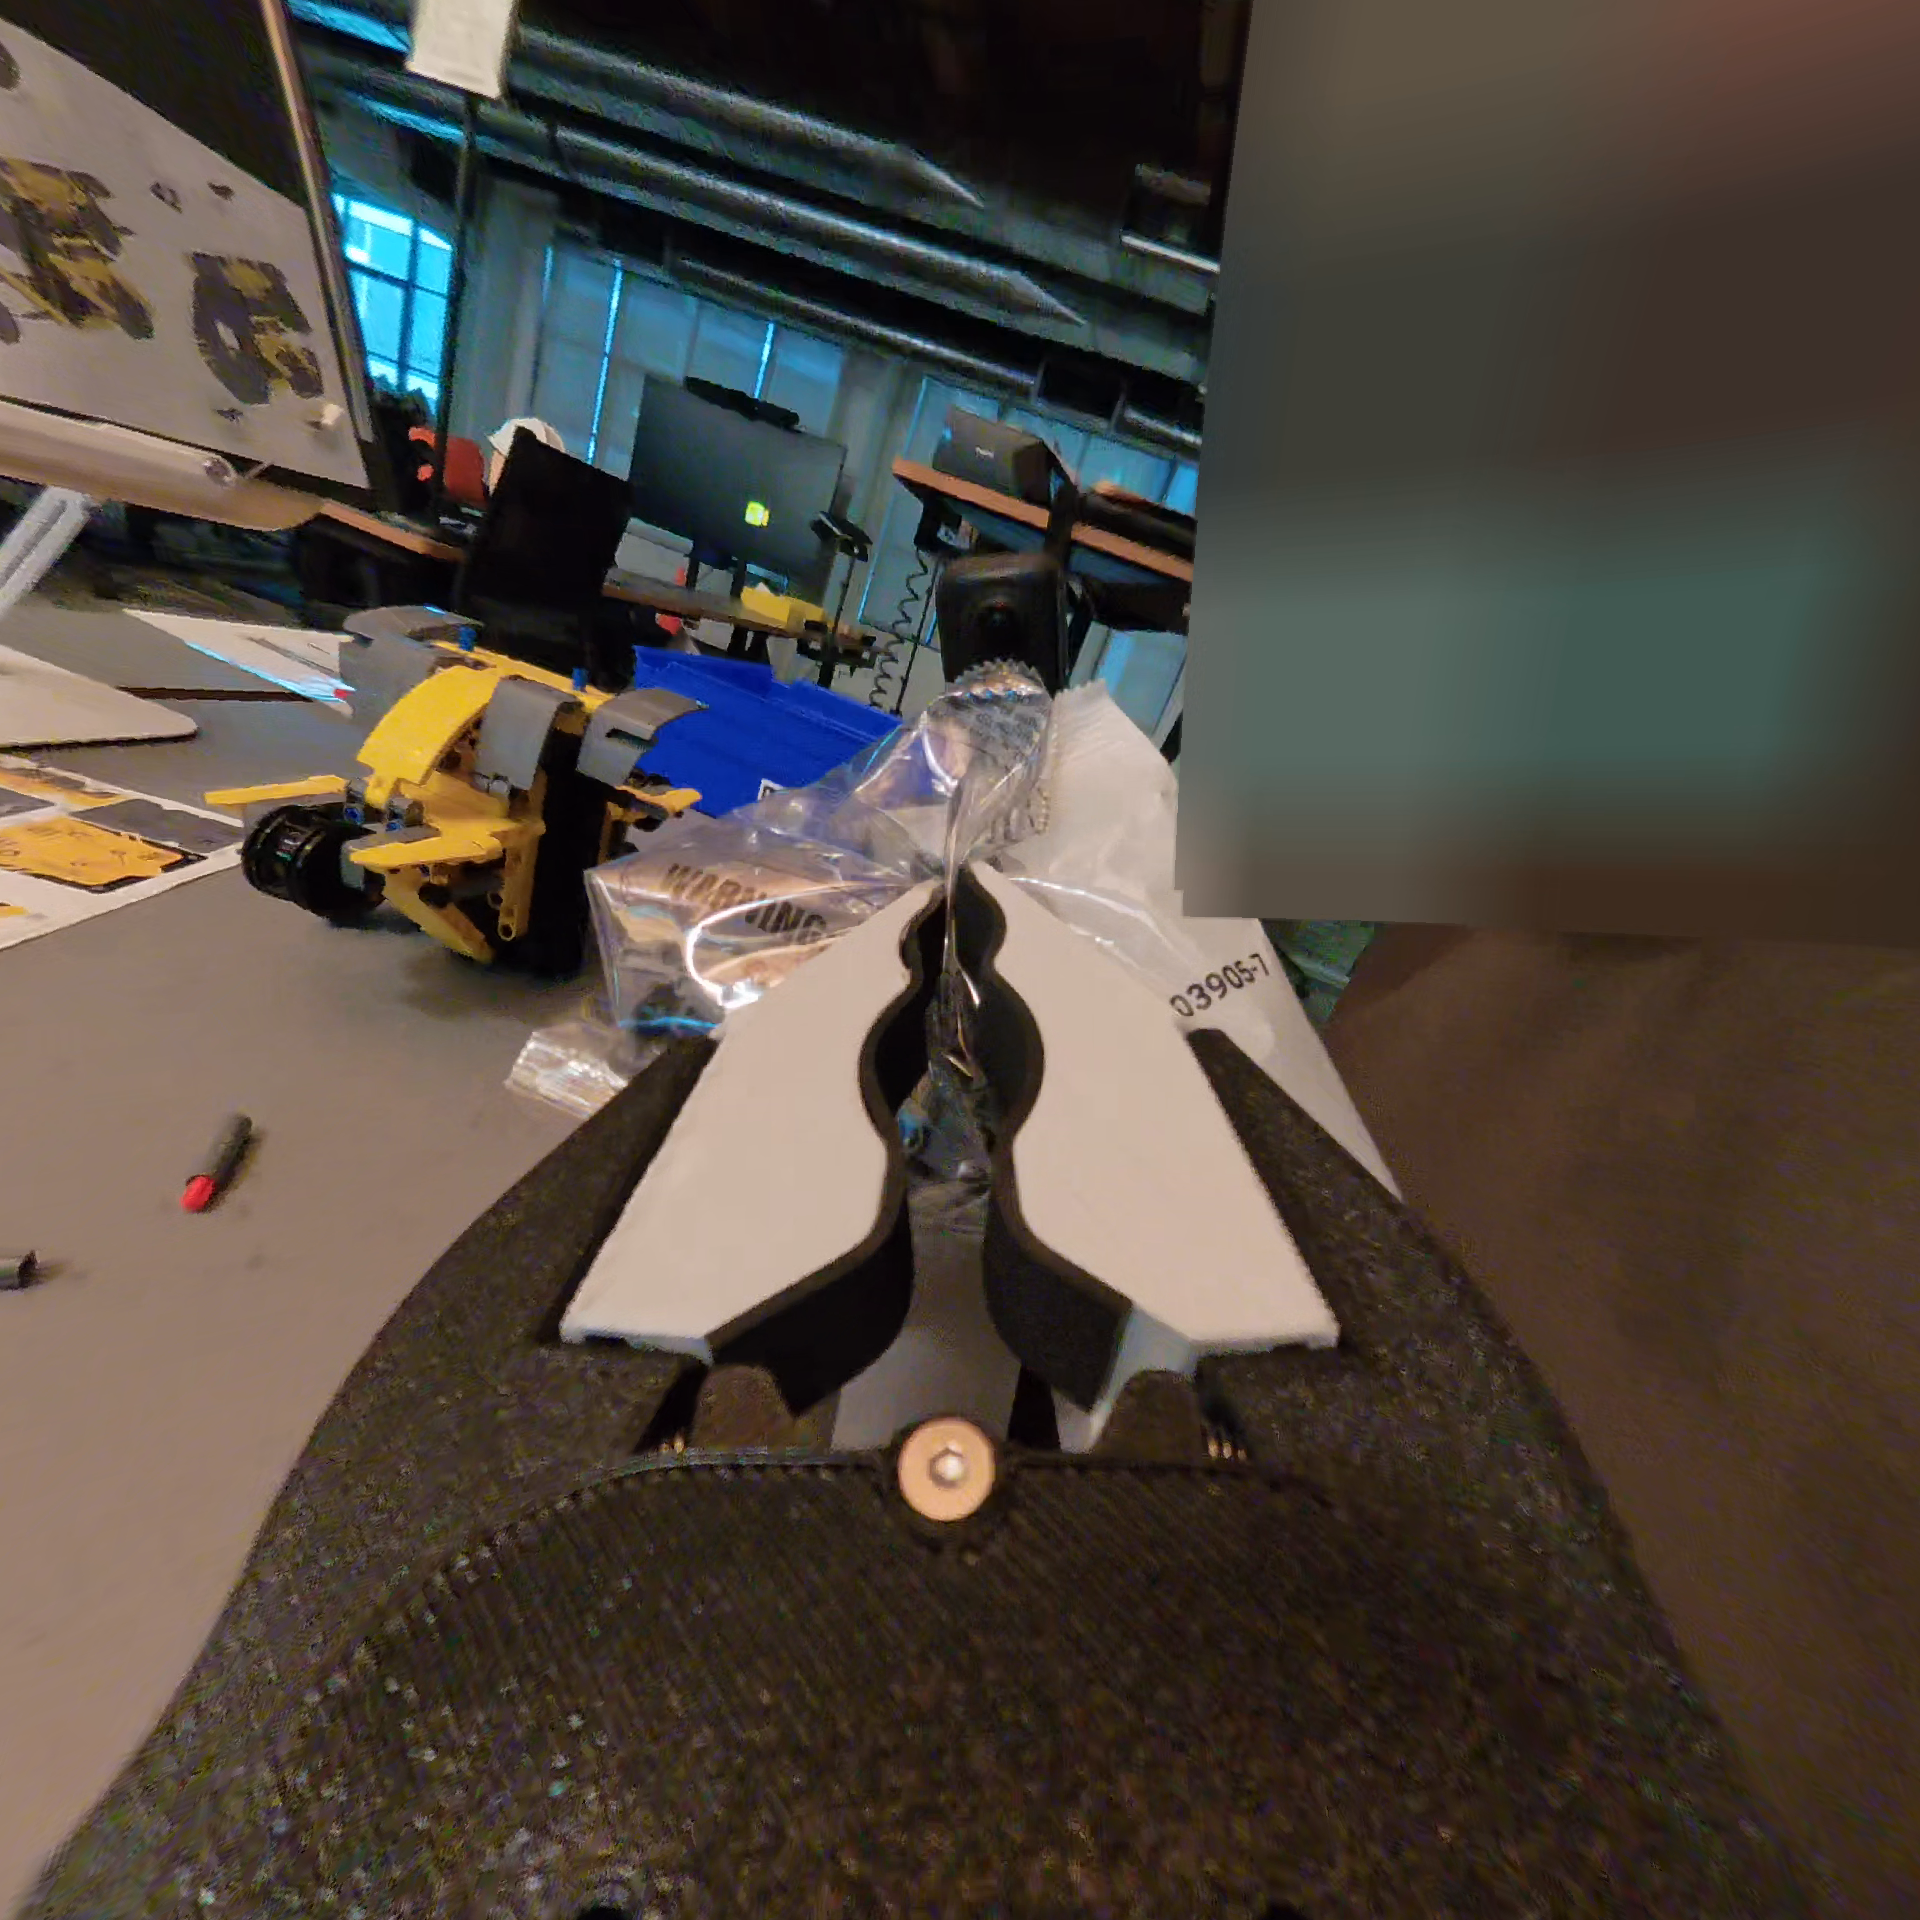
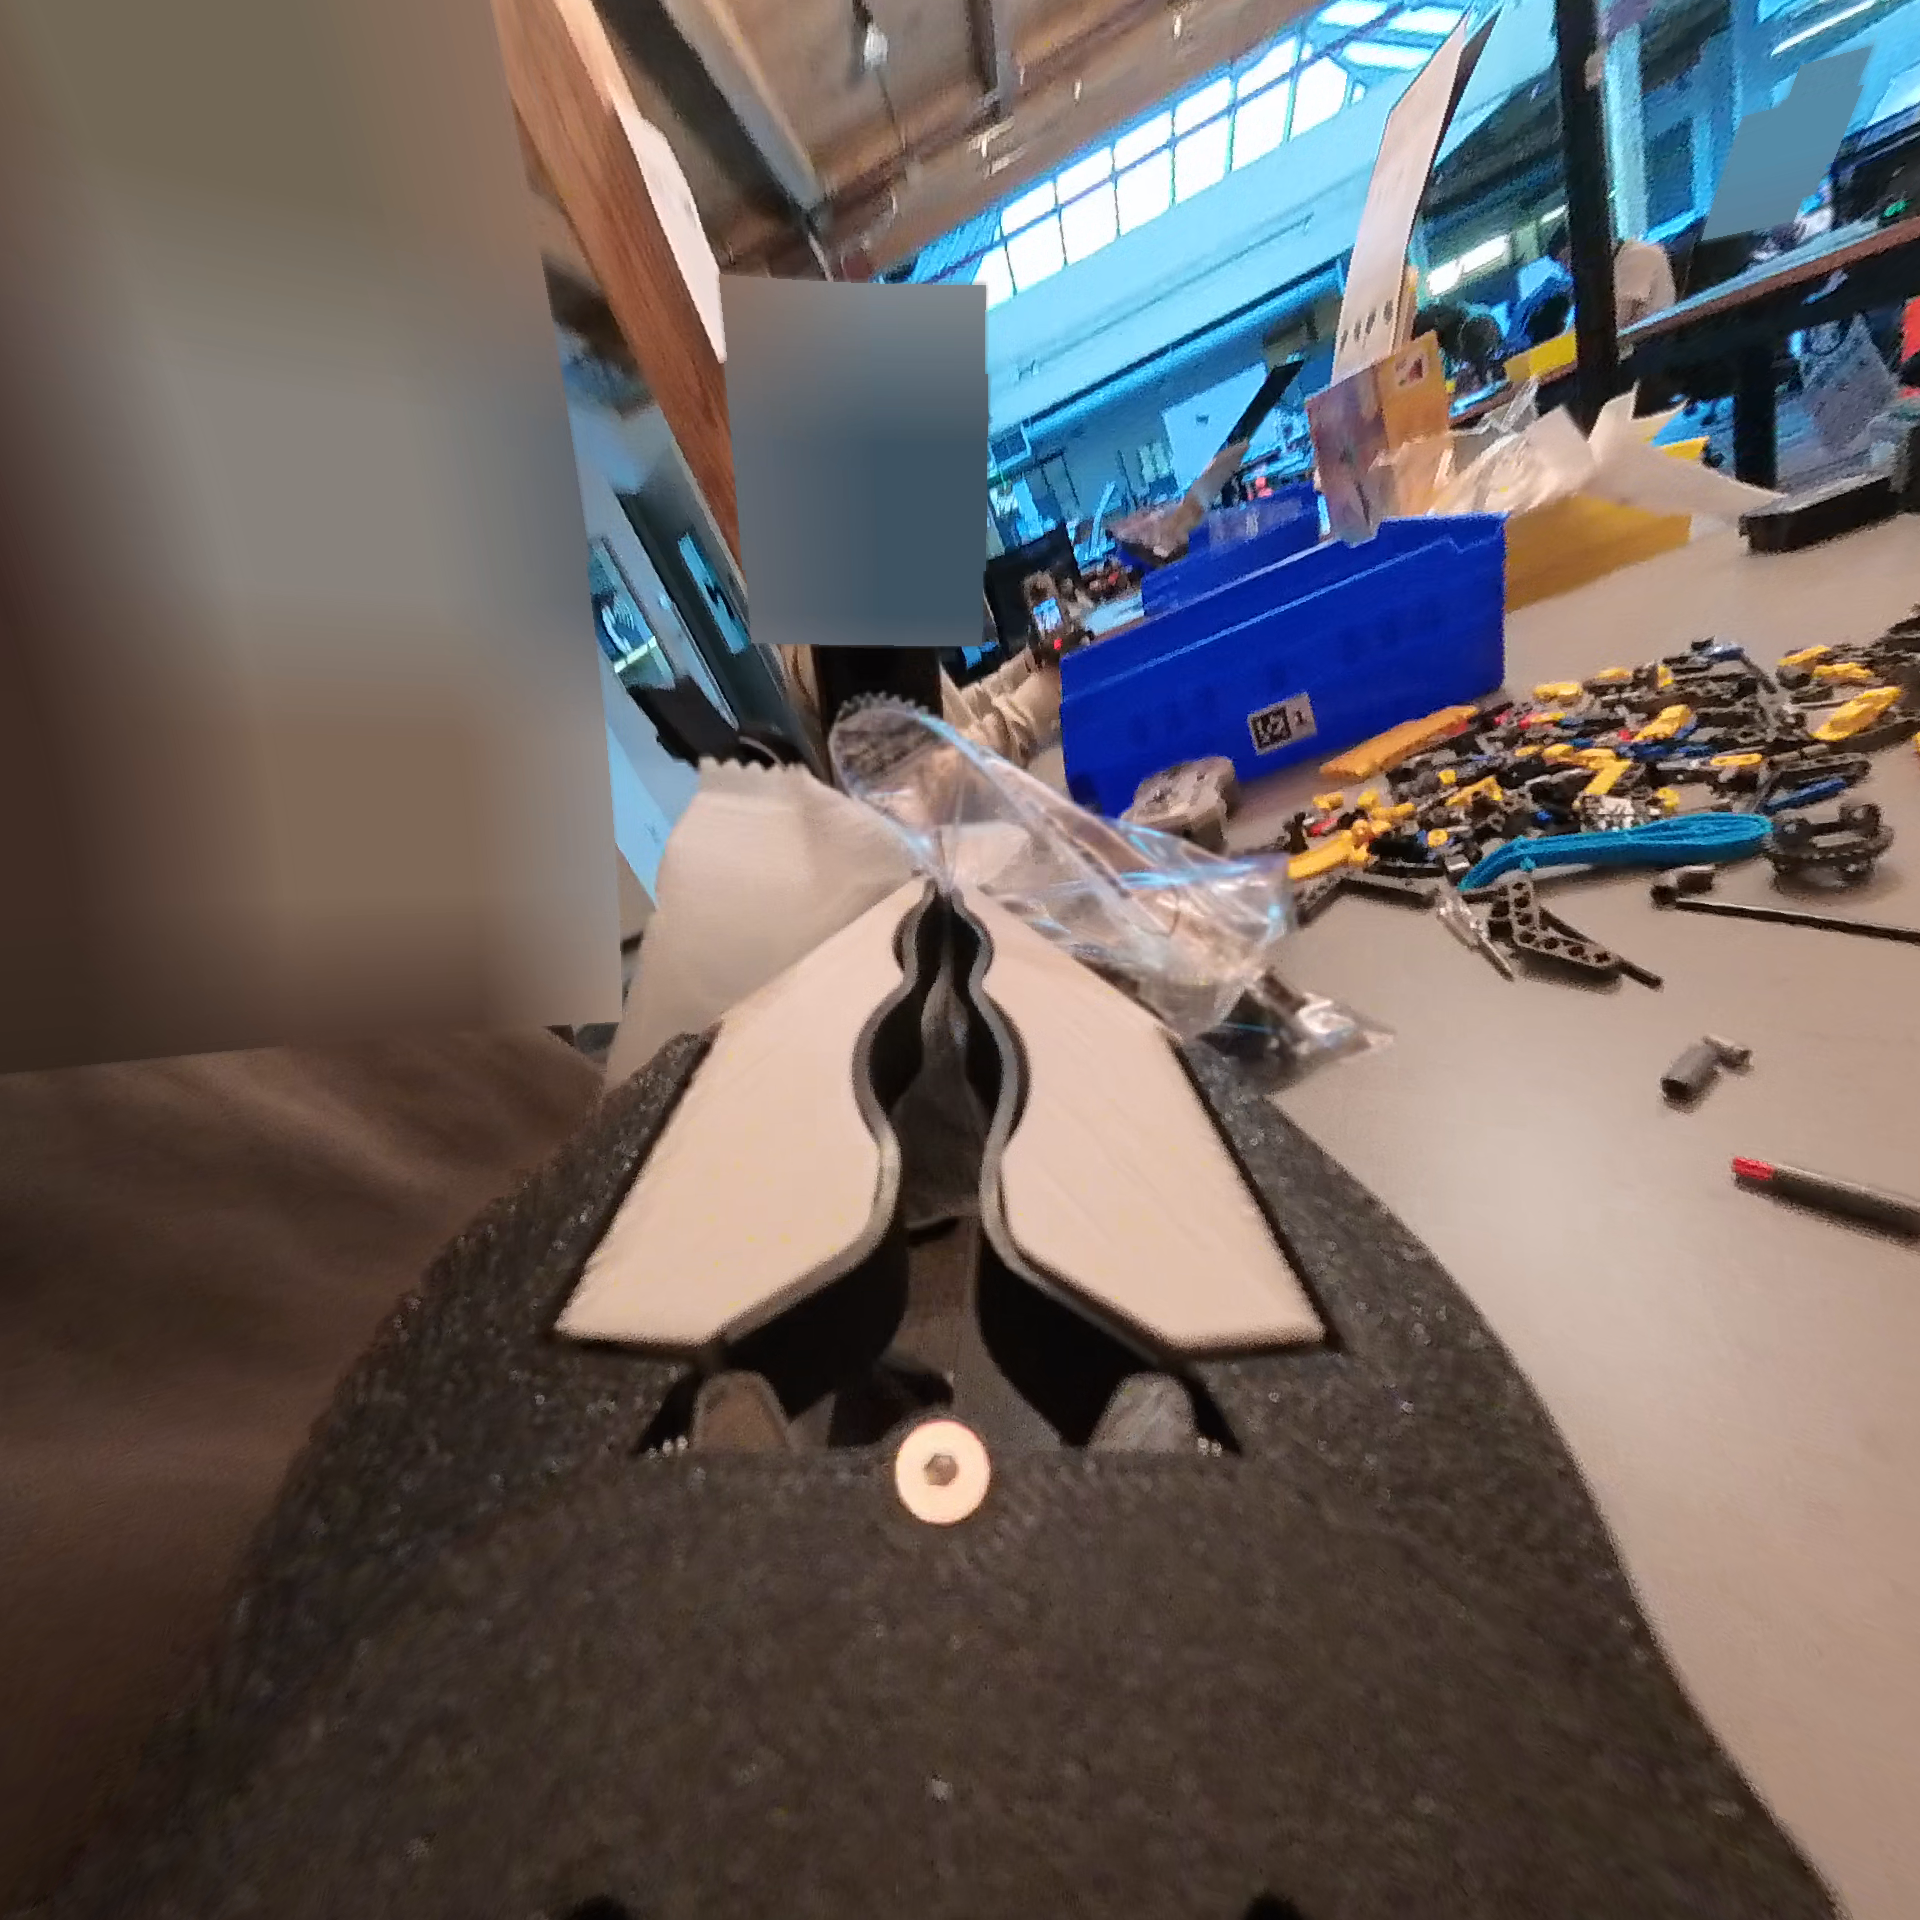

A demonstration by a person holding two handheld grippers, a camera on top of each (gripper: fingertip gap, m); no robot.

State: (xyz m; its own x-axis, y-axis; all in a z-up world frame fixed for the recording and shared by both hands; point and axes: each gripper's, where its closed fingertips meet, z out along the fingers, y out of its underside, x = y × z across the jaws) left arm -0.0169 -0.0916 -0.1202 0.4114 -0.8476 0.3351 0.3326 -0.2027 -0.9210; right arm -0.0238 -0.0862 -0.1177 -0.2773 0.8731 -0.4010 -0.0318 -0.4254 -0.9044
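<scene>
A clear plastic bag (image 1: 790, 862) with dark print and a serrated top edge stands lifted off the grey table (image 1: 208, 1455). Small dark parts sit in its lower end (image 1: 655, 1013). My left gripper (image 1: 951, 896) is shut on a pinched fold of the bag's film. My right gripper (image 2: 940, 896) is shut on the film of the same clear bag (image 2: 1091, 873), whose lower end with parts (image 2: 1288, 1013) rests on the table. A white serrated-edged bag or sheet (image 1: 1101, 769) lies right against the clear one; it also shows in the right wrist view (image 2: 769, 862).
A yellow and grey brick-built vehicle (image 1: 457, 821) stands to the left, with a blue bin (image 1: 758, 727) behind it. The blue bin (image 2: 1288, 644) and several loose pieces (image 2: 1621, 769) lie to the right. A red-tipped black rod (image 1: 216, 1162) and printed pages (image 1: 83, 842) lie on the table. My left and right fingertips are right by each other. The red-tipped black rod (image 1: 216, 1162) is about equally far from each gripper, around 20 cm. It turns up in the right wrist view (image 2: 1829, 1198) as well.
</scene>
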